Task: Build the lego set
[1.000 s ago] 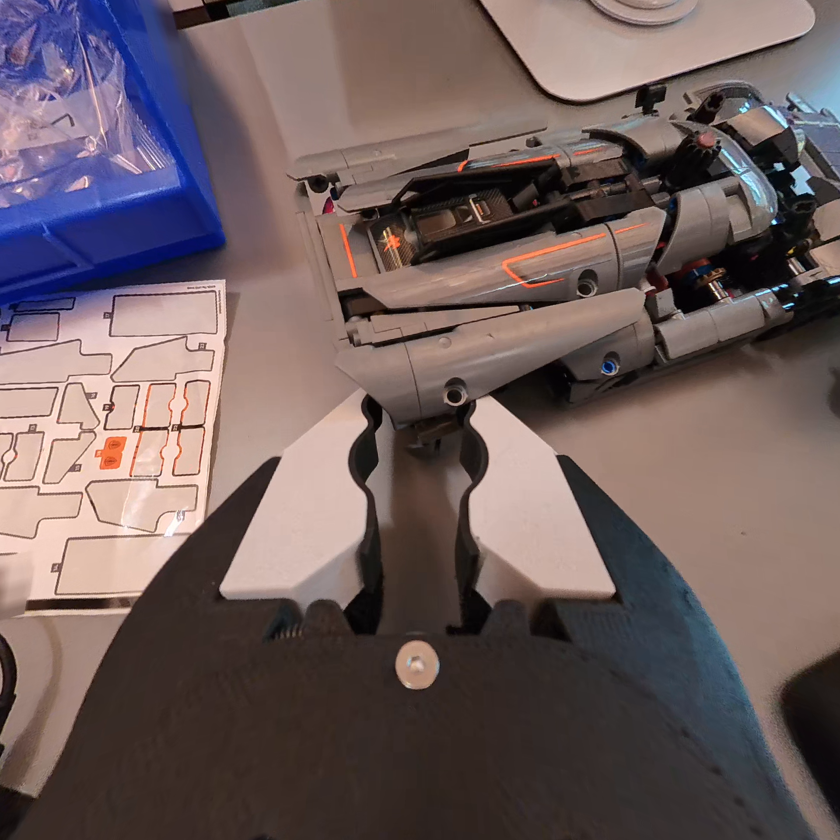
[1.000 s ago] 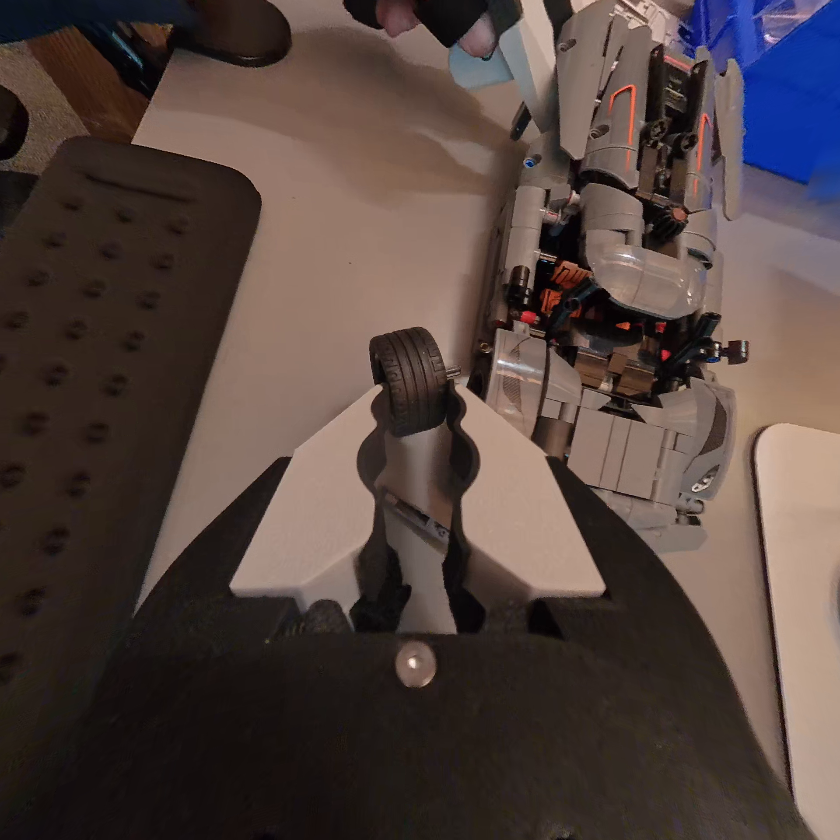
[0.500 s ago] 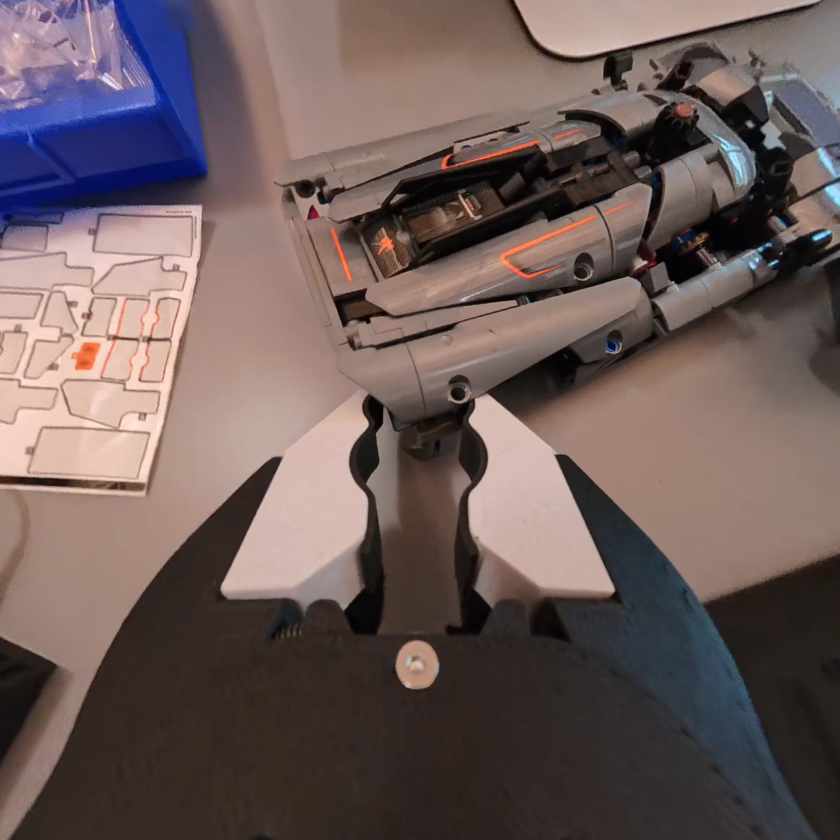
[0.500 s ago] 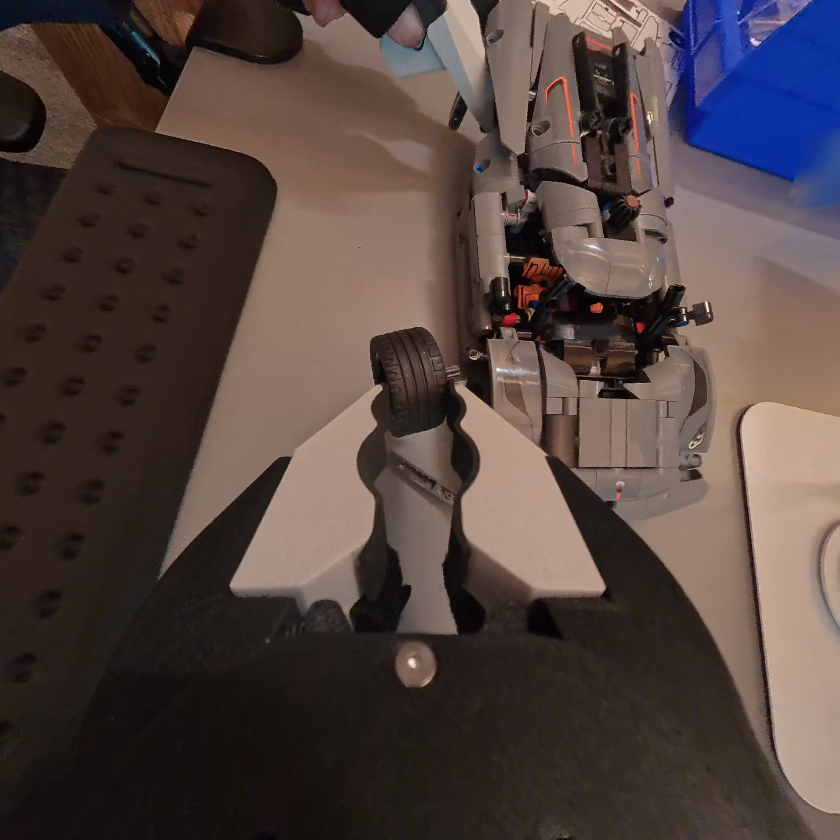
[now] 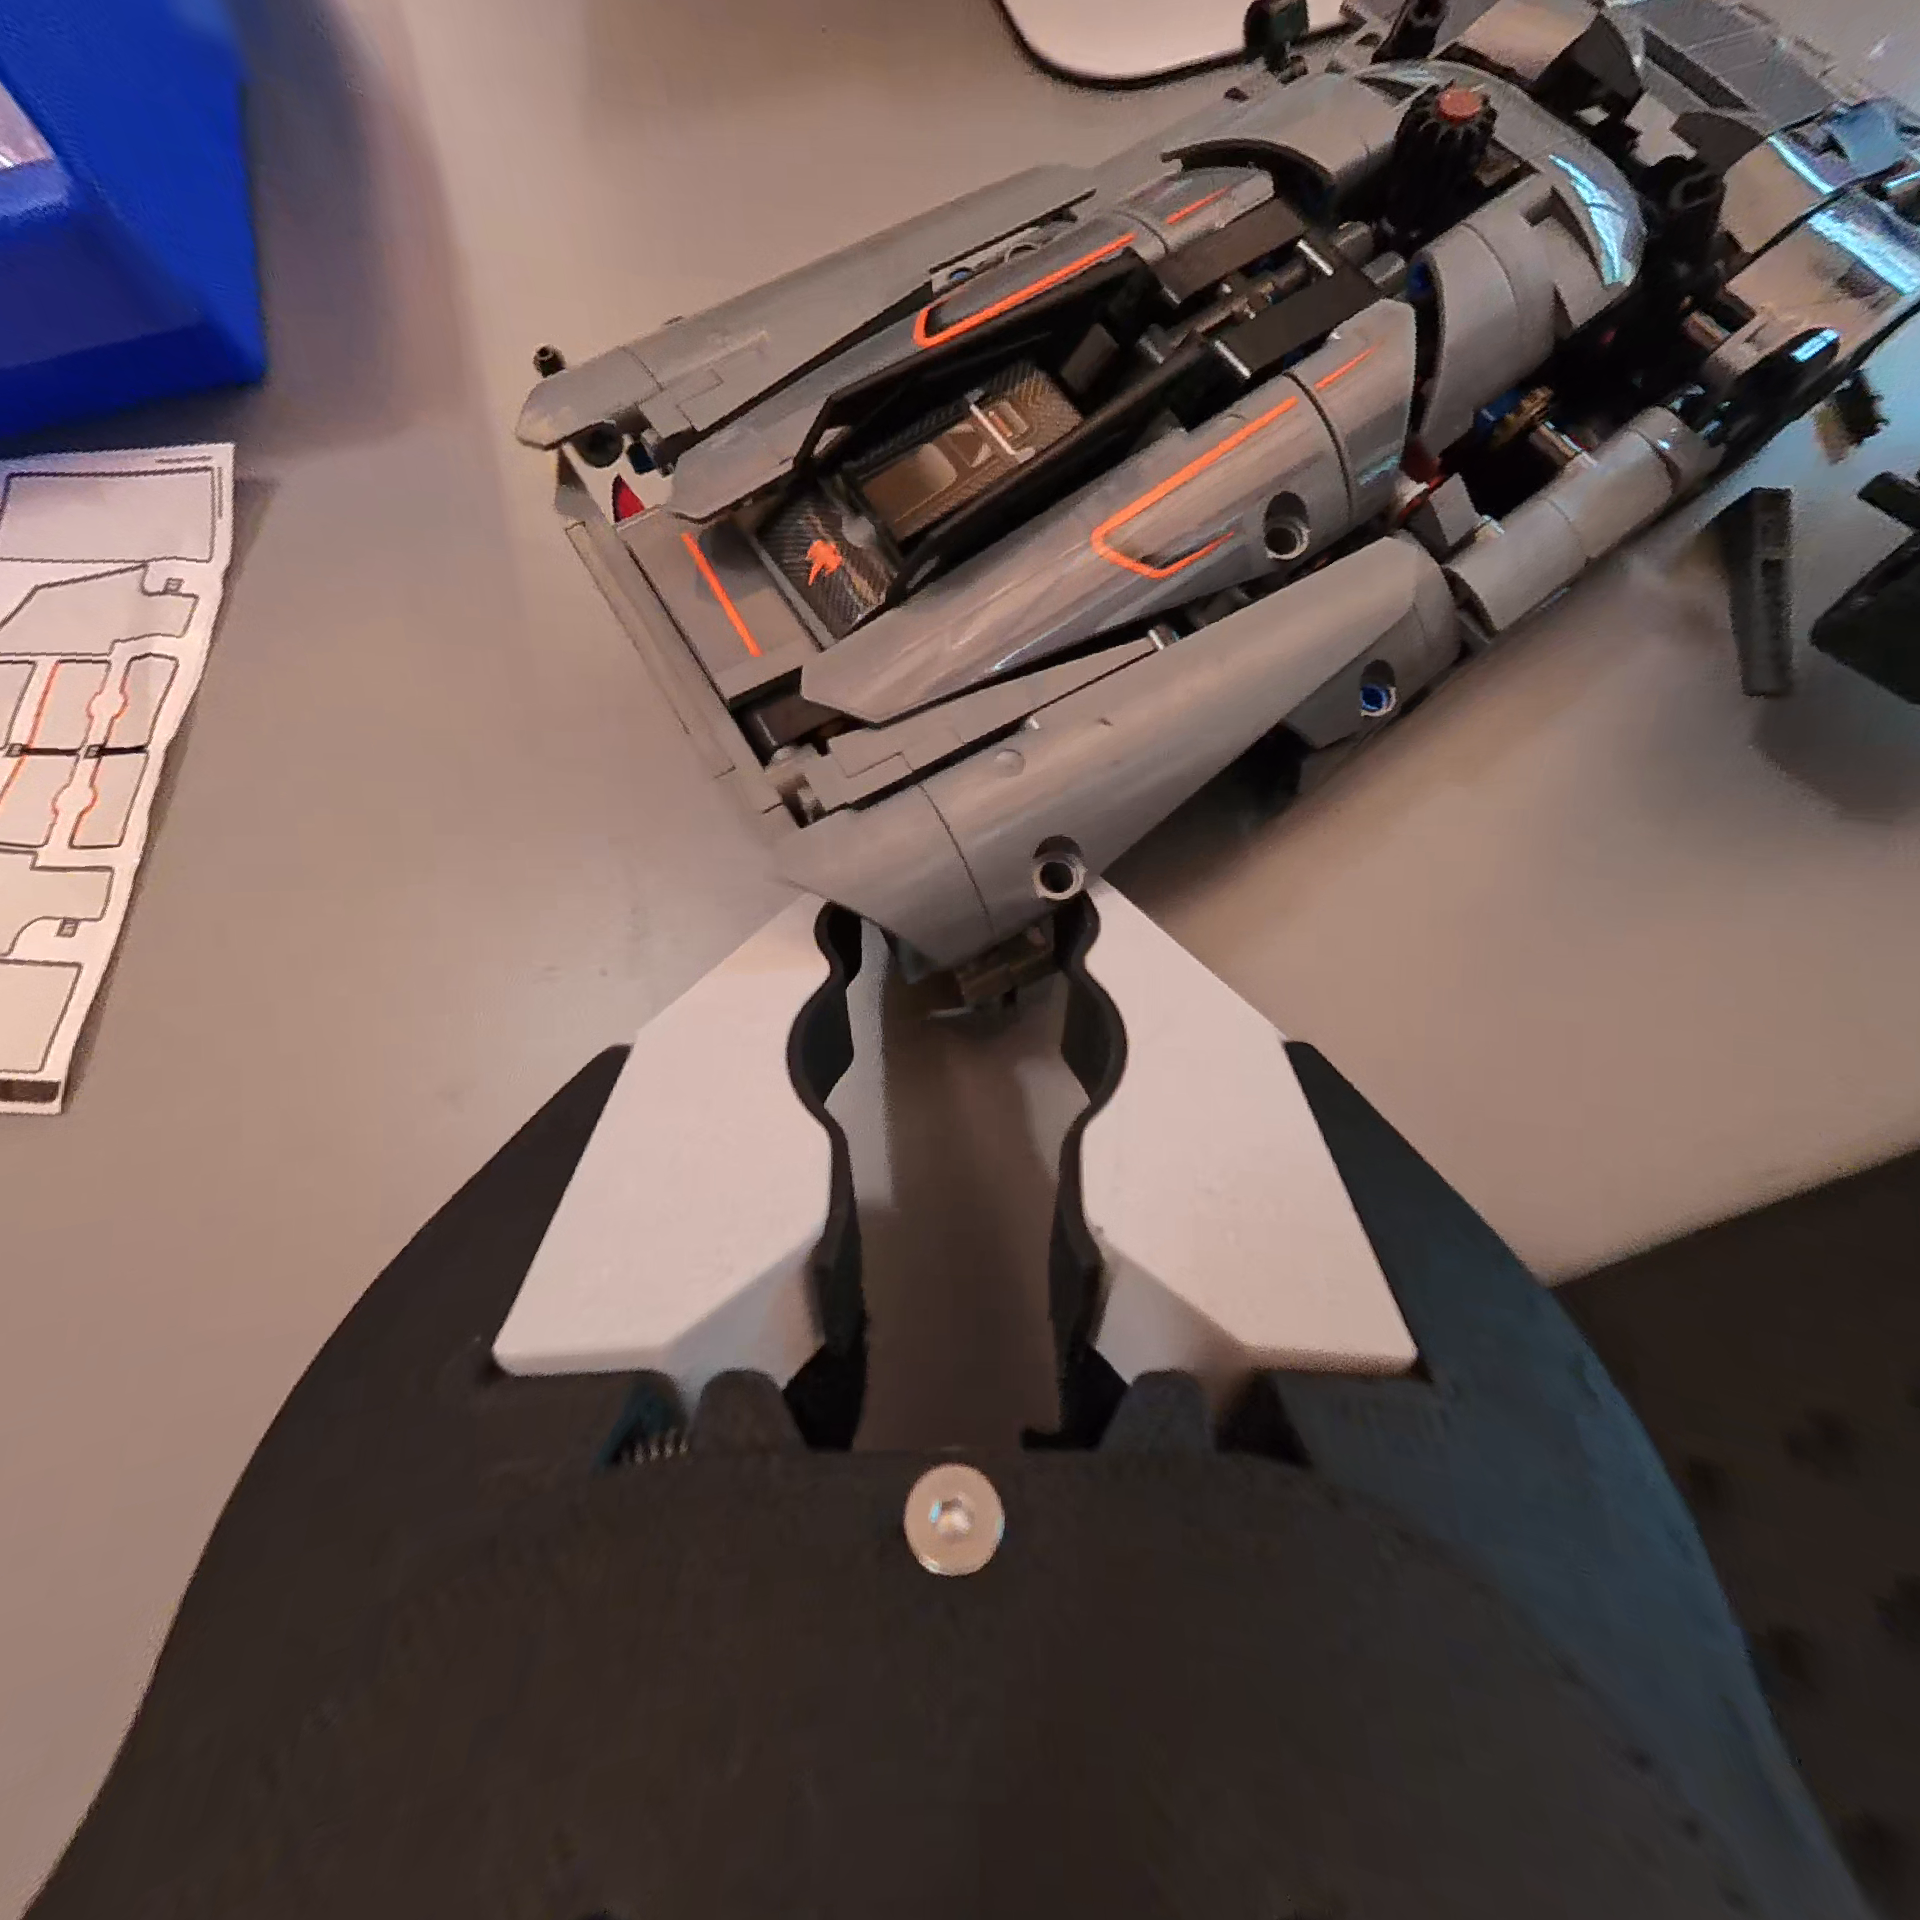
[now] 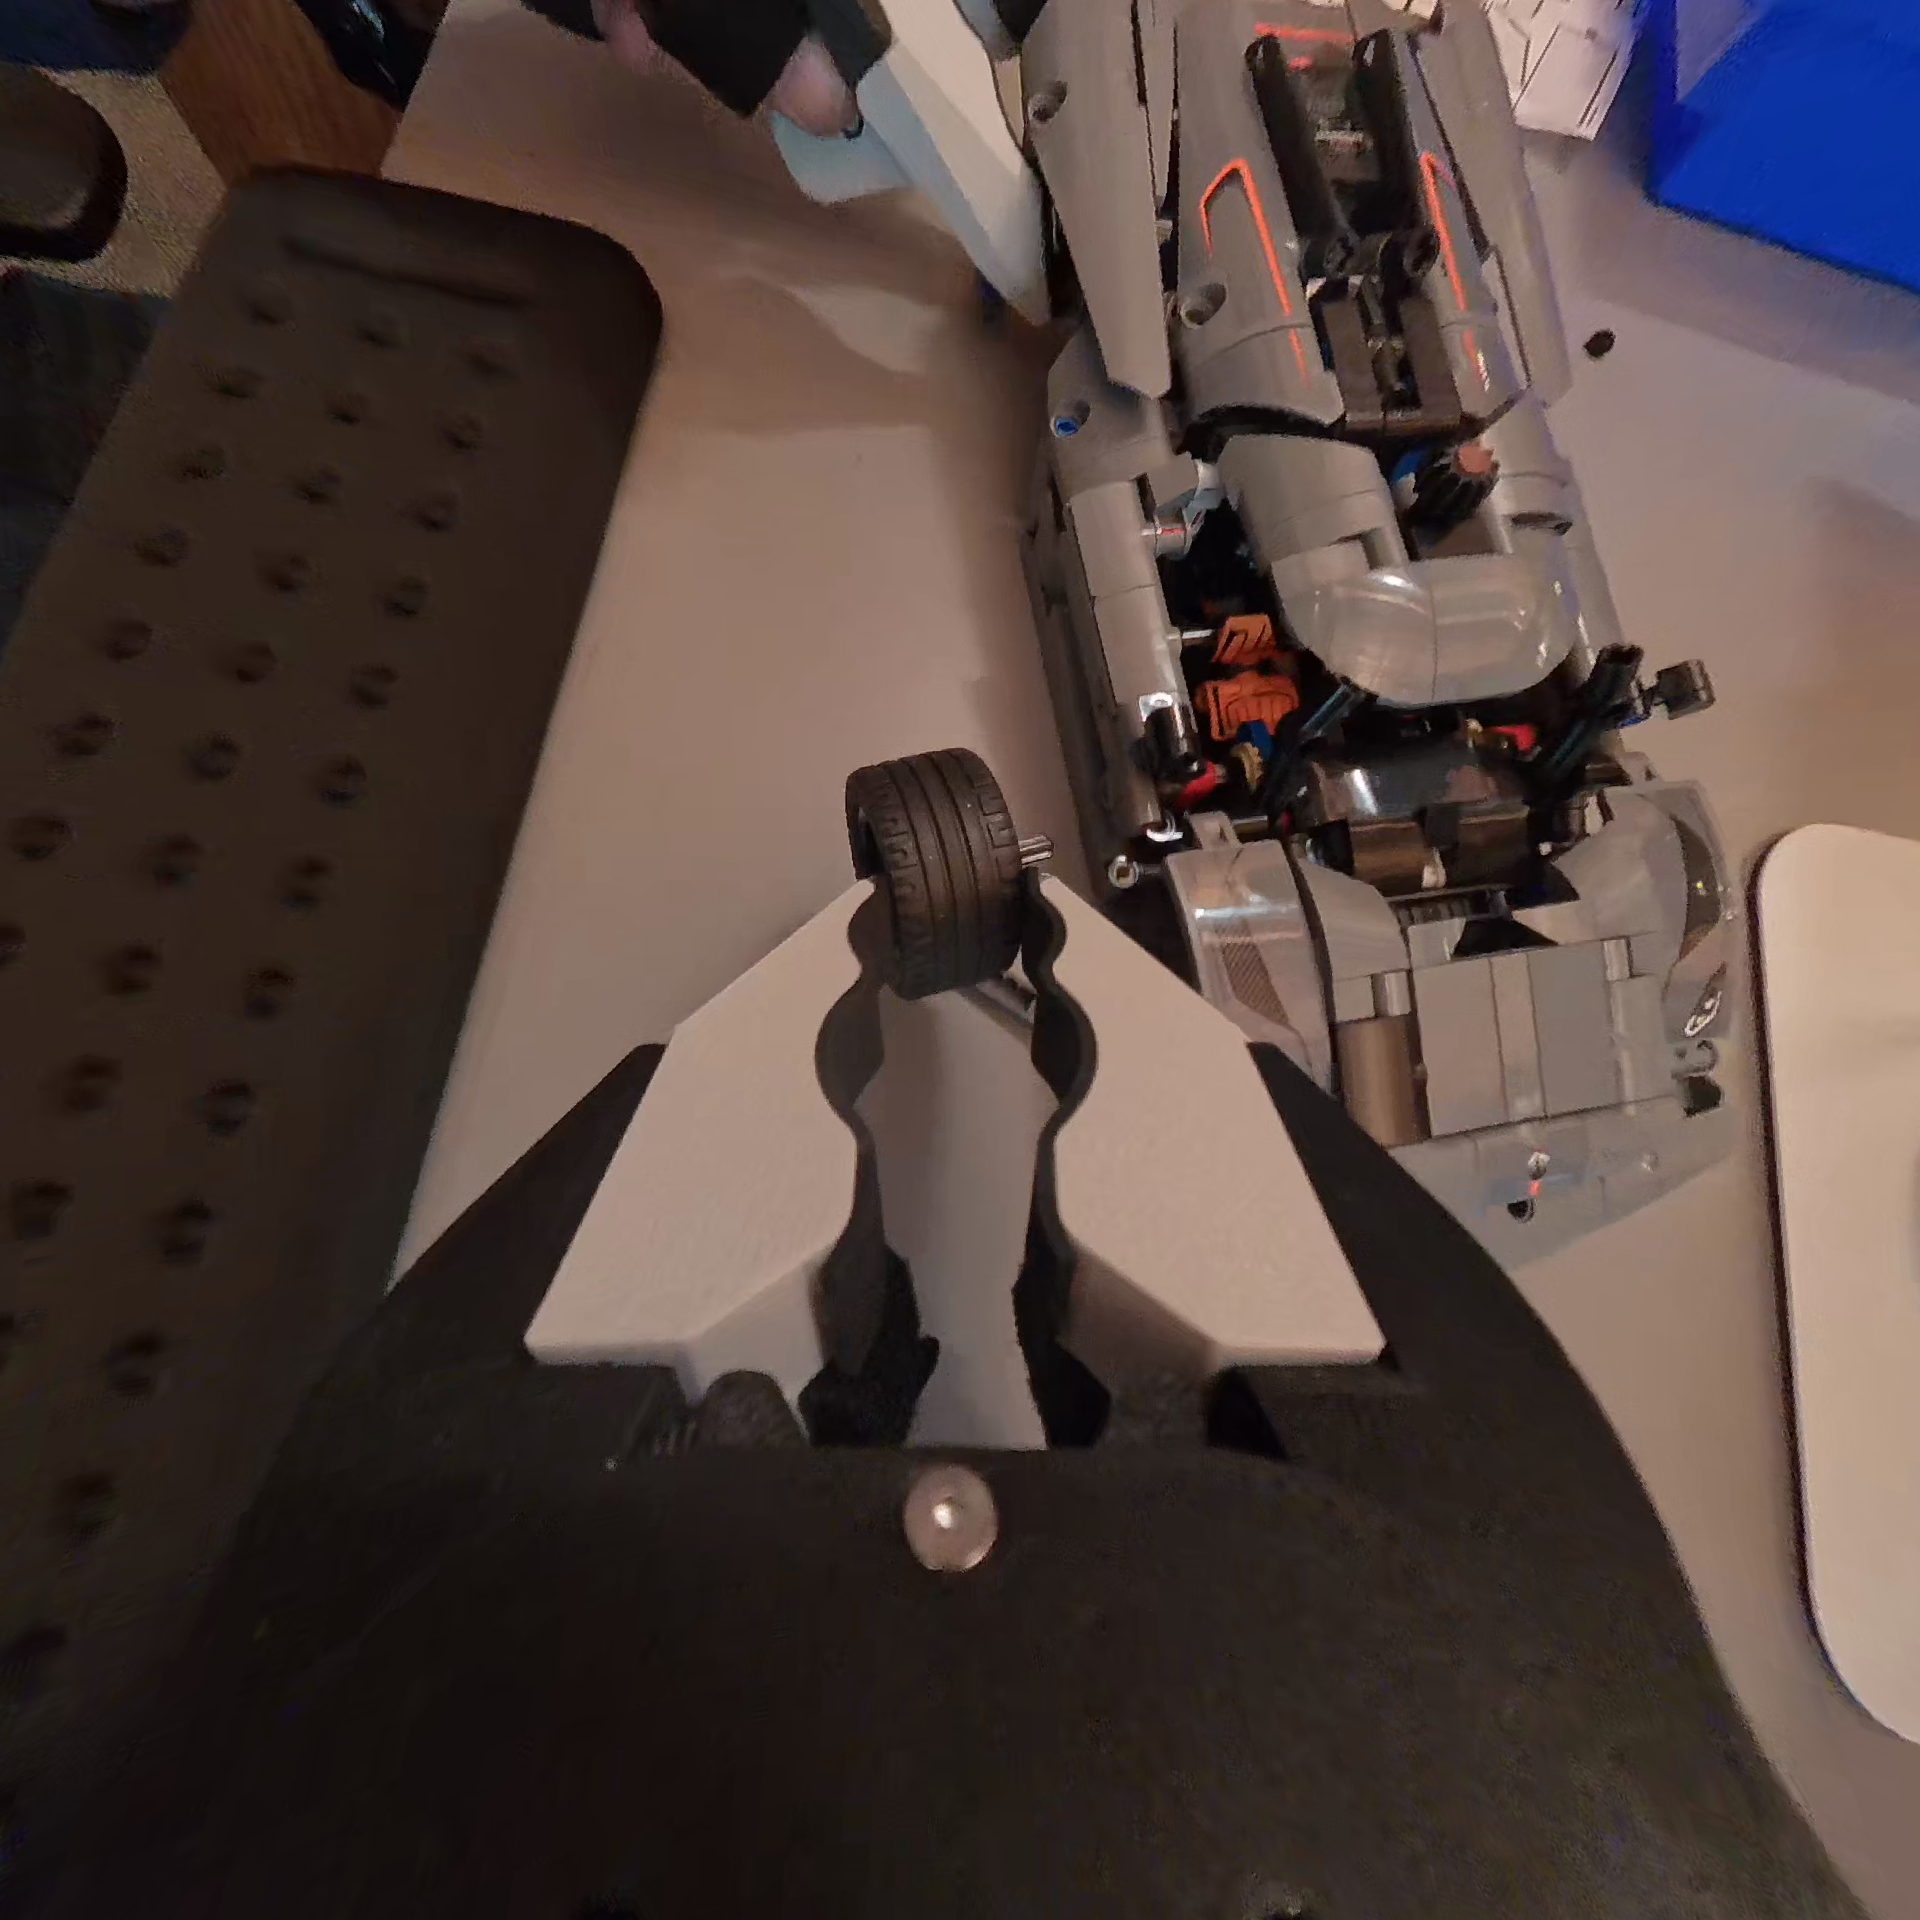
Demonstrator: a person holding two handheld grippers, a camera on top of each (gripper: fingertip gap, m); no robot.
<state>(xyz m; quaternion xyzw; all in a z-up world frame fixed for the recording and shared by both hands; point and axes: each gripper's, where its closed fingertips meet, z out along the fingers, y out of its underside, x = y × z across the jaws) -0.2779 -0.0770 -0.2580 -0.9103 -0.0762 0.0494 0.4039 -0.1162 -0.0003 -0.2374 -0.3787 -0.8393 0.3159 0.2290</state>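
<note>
Since a second earlier, the left gripper (image 5: 961, 925) had kept its fingers clamped on the grey brick-built car's (image 5: 1091, 582) rear corner near the table's (image 5: 416, 831) edge; the right gripper (image 6: 956, 914) pinched a black rubber wheel (image 6: 935, 862) beside the car's front.

a pale grey tabletop (image 5: 436, 790) fills the view under warm, dim light. off its left edge sits a dark perforated mat (image 6: 260, 675), with a strip of wooden floor (image 6: 260, 114) showing at the far corner.
</note>
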